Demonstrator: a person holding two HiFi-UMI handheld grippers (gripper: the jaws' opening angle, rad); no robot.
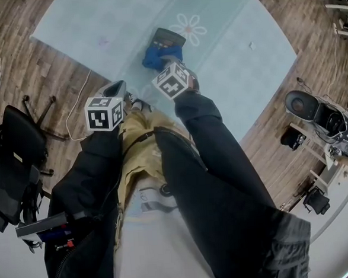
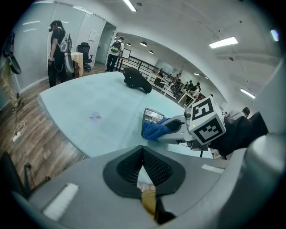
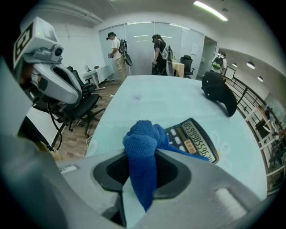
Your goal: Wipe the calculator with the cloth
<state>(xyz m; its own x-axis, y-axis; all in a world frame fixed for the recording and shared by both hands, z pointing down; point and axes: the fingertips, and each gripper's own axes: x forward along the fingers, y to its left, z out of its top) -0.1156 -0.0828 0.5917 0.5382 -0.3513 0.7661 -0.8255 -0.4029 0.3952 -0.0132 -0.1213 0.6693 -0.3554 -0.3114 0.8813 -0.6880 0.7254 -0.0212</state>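
In the head view the person's dark sleeves run up from the bottom of the frame to the two grippers near the middle. The left gripper point(image 2: 143, 148) has its jaws together at the tips with nothing between them (a sliver of bench and tan cloth shows through the gap lower down). In the head view it hangs left of centre point(image 1: 115, 89), over the near edge of the bench point(image 1: 245, 53), which is pale blue-green with white flower prints.

The right gripper point(image 3: 142, 161) is clamped on a blue cloth point(image 3: 142, 147); the cloth bunches above the jaws and a tail hangs down between them. In the head view this gripper point(image 1: 164, 60) sits just right of and above the left one, with the cloth point(image 1: 152, 55) at its tip.

The cloth rests against the near end of the calculator point(image 3: 192, 138), which lies flat on the bench just past the jaws, its display showing a row of digits. In the head view the calculator point(image 1: 168, 38) is a dark slab in the upper middle of the frame, touching the cloth.

Farther along the bench, in the upper right of the right gripper view, lies a black cap-like object point(image 3: 219, 96). Off the bench at the left stand black office chairs point(image 3: 80, 105) on a wooden floor point(image 1: 26, 62). At the far glass wall, top centre, people point(image 3: 117, 53) stand.
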